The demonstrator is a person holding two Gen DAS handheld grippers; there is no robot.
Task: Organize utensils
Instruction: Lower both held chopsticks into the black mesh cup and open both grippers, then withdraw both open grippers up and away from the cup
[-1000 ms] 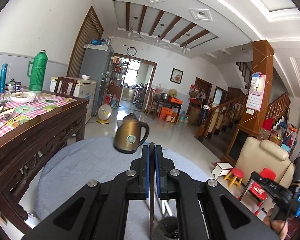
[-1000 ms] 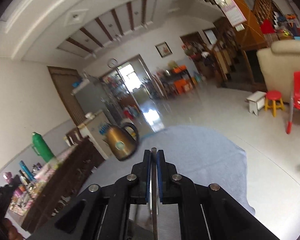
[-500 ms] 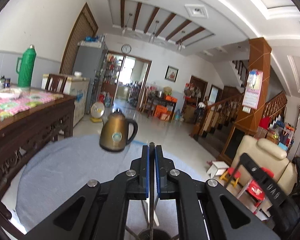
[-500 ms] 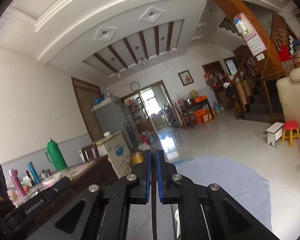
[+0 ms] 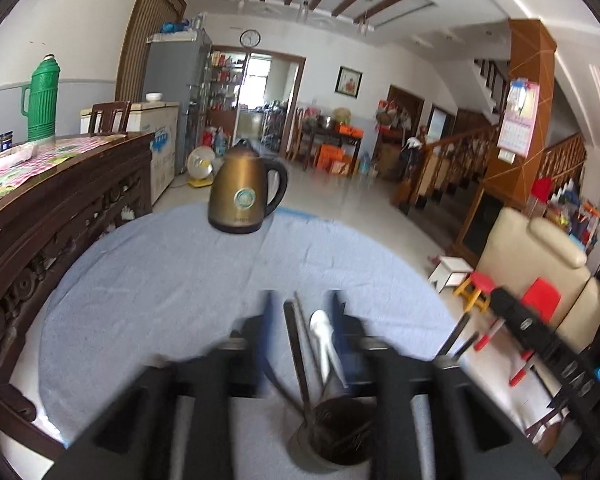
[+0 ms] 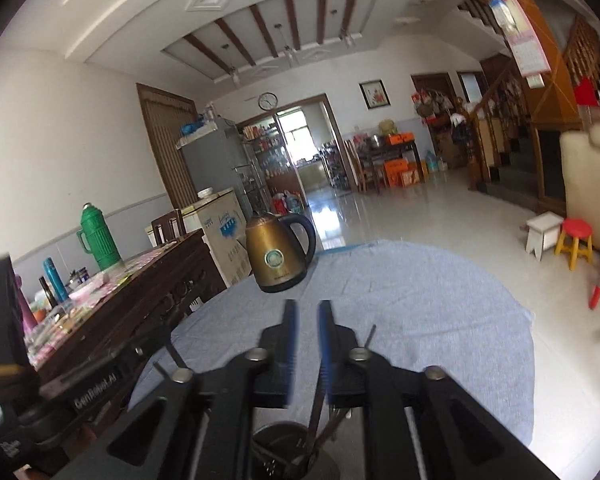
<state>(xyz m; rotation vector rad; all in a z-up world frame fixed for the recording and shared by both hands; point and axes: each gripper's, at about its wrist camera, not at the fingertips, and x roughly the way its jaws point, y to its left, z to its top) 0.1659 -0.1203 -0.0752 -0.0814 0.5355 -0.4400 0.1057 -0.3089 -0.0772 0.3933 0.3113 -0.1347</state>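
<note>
A dark metal utensil holder (image 5: 332, 436) stands on the blue cloth right under my left gripper (image 5: 302, 312), which is open. Several dark utensil handles (image 5: 296, 352) and a white spoon (image 5: 324, 334) stand in it, between the spread fingers without being gripped. In the right wrist view the same holder (image 6: 288, 454) sits below my right gripper (image 6: 307, 322), which is open and empty. A thin dark utensil (image 6: 318, 408) leans in the holder under it.
A bronze kettle (image 5: 244, 192) stands at the far side of the round table's blue cloth (image 5: 160, 280). A dark wooden table (image 5: 52, 200) with a green thermos (image 5: 42, 98) is to the left. Stools and a beige armchair (image 5: 540, 252) are to the right.
Both grippers were shut on thin utensils; both have opened and the utensils now stand in the holder. Both views have tilted down toward the table.
</note>
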